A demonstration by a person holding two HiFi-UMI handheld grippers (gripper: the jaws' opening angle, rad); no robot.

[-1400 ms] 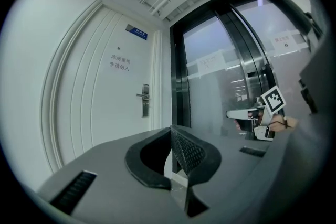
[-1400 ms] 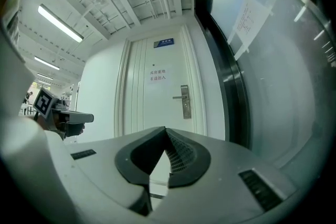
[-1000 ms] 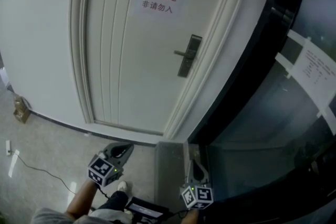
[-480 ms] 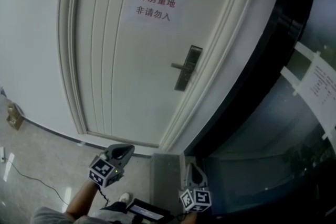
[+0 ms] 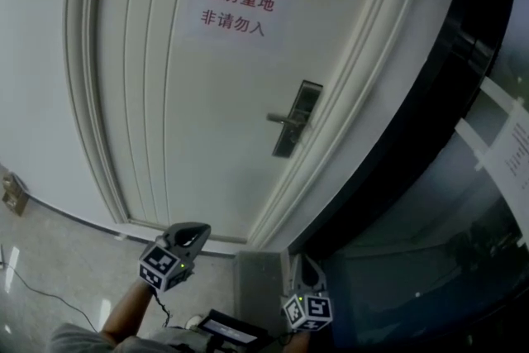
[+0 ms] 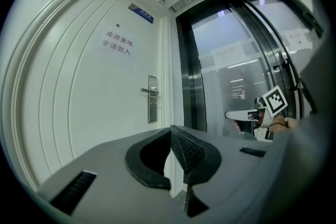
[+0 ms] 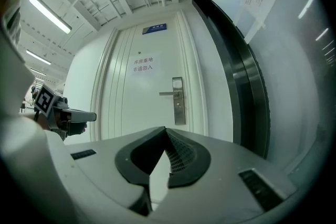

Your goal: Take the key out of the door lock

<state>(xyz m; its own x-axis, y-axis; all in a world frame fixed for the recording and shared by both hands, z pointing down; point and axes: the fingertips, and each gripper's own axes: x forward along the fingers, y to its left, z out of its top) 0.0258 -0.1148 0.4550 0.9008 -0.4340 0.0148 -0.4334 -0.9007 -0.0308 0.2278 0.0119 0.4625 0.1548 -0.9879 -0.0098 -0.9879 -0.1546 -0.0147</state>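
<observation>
One white panelled door (image 5: 207,95) carries one silver lever-handle lock plate (image 5: 291,118) and one paper sign with red characters (image 5: 235,8). Two grippers sit at 6 o'clock, the left gripper (image 5: 192,234) and right gripper (image 5: 304,262), both with jaws clenched on nothing. Only the gripper views show the blue plate (image 7: 154,29) above the door. The key is too small to discern at the lock.

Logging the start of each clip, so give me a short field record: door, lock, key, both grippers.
door: white door, shut, paper sign with red print
lock: metal lock plate with lever handle, near the door's right edge
key: too small to make out
left gripper: shut, empty, well short of the door
right gripper: shut, empty, well short of the door
</observation>
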